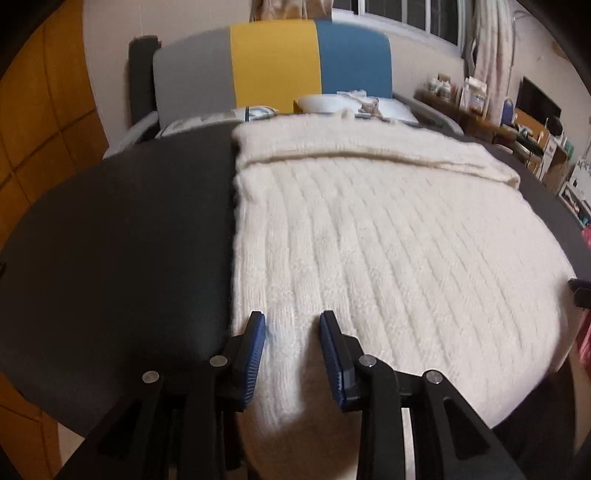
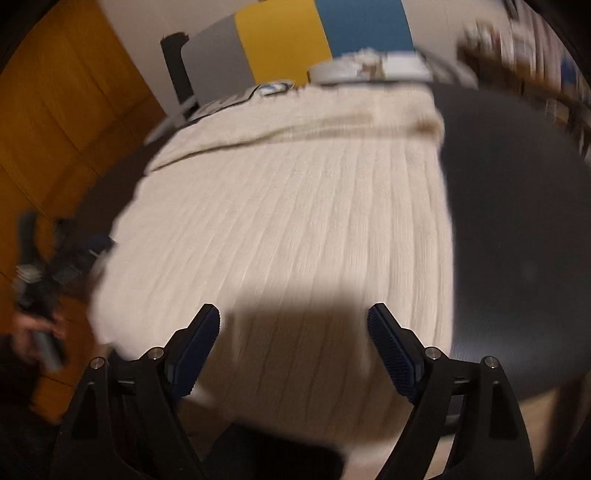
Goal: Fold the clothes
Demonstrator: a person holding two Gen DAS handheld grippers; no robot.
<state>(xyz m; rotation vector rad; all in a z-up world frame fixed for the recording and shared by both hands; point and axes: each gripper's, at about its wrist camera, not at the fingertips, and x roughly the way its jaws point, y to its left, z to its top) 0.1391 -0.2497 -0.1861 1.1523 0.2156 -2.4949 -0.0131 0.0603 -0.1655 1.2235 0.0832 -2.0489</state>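
A cream ribbed knit sweater (image 1: 369, 240) lies spread flat on a dark round tabletop (image 1: 129, 240), and its near hem hangs a little over the table edge. Across its far part a folded layer, maybe a sleeve (image 1: 351, 157), lies as a band. The left side of the tabletop is bare, and in the right wrist view the right side is bare too.

The left tongs (image 1: 292, 325) are released, with a moderate gap between the blue pads, and they hover over the near left corner of the sweater. The right tongs (image 2: 294, 318) are spread wide over the near hem; their shadow falls on the knit. This view is blurred.

Behind the tabletop stands a headboard (image 1: 273, 62) in grey, yellow and blue panels, with pillows (image 1: 354, 103) before it. At right are cluttered shelves (image 1: 524, 122) and a window (image 1: 406, 14). At left is a wooden panel wall (image 1: 48, 110).
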